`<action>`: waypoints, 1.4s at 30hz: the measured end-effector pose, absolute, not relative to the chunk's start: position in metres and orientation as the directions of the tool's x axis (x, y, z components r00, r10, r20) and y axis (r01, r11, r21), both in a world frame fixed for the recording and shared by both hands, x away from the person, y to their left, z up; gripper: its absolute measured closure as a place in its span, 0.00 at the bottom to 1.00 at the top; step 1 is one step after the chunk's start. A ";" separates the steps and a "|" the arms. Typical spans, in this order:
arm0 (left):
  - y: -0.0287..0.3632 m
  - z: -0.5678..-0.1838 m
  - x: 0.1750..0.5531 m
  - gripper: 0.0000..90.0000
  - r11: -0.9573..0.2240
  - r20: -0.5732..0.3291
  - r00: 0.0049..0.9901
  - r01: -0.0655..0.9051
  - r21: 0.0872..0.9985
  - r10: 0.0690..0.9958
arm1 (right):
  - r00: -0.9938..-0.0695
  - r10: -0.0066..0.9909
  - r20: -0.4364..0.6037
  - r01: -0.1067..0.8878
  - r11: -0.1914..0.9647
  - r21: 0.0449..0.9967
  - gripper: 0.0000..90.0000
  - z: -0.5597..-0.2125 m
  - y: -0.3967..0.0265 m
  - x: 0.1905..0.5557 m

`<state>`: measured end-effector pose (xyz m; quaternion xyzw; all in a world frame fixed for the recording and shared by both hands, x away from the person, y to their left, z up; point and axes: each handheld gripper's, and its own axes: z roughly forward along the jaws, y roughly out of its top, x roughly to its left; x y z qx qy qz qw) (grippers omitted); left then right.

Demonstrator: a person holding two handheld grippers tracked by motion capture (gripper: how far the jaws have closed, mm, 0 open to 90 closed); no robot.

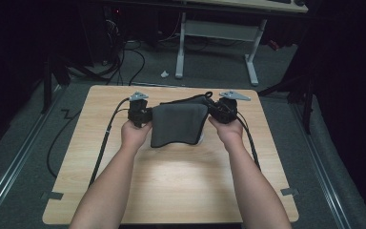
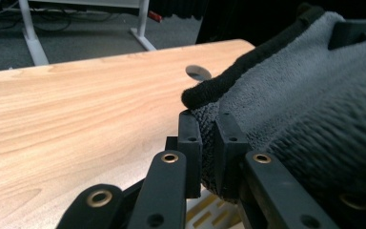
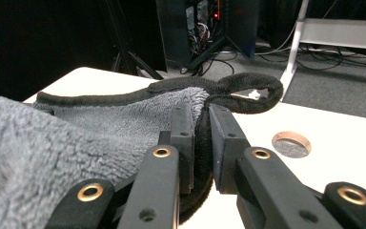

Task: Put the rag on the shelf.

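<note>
A grey towel (image 1: pixel 178 123) with a black hem hangs stretched between my two grippers above the far half of the wooden table (image 1: pixel 171 181). My left gripper (image 1: pixel 140 114) pinches the towel's left corner; in the left gripper view (image 2: pixel 208 152) its jaws are shut on the grey towel (image 2: pixel 305 109). My right gripper (image 1: pixel 224 110) holds the right corner; in the right gripper view (image 3: pixel 201 143) its jaws clamp the towel's black hem (image 3: pixel 238 90), with the grey towel (image 3: pixel 52 148) spreading to the left.
A round cable hole (image 3: pixel 291 144) sits in the tabletop near the right gripper and the cable hole (image 2: pixel 198 72) lies beyond the left one. A white-legged desk (image 1: pixel 219 33) and cables stand on the floor behind the table. Black cables trail from both grippers.
</note>
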<state>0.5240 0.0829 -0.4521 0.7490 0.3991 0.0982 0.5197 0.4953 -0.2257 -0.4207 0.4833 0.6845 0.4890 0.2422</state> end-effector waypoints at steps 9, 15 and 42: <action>0.082 -0.464 0.522 0.92 -0.149 -0.283 0.658 0.520 0.841 0.697 | -0.405 0.902 0.153 0.466 0.059 0.883 0.91 -0.443 -0.229 0.496; 0.084 -0.468 0.520 0.92 -0.148 -0.290 0.656 0.527 0.837 0.697 | -0.403 0.895 0.188 0.488 0.037 0.872 0.91 -0.449 -0.229 0.497; 0.094 -0.466 0.509 0.74 -0.135 -0.269 0.611 0.533 0.835 0.745 | -0.344 0.935 0.087 0.473 0.092 0.876 0.65 -0.439 -0.239 0.492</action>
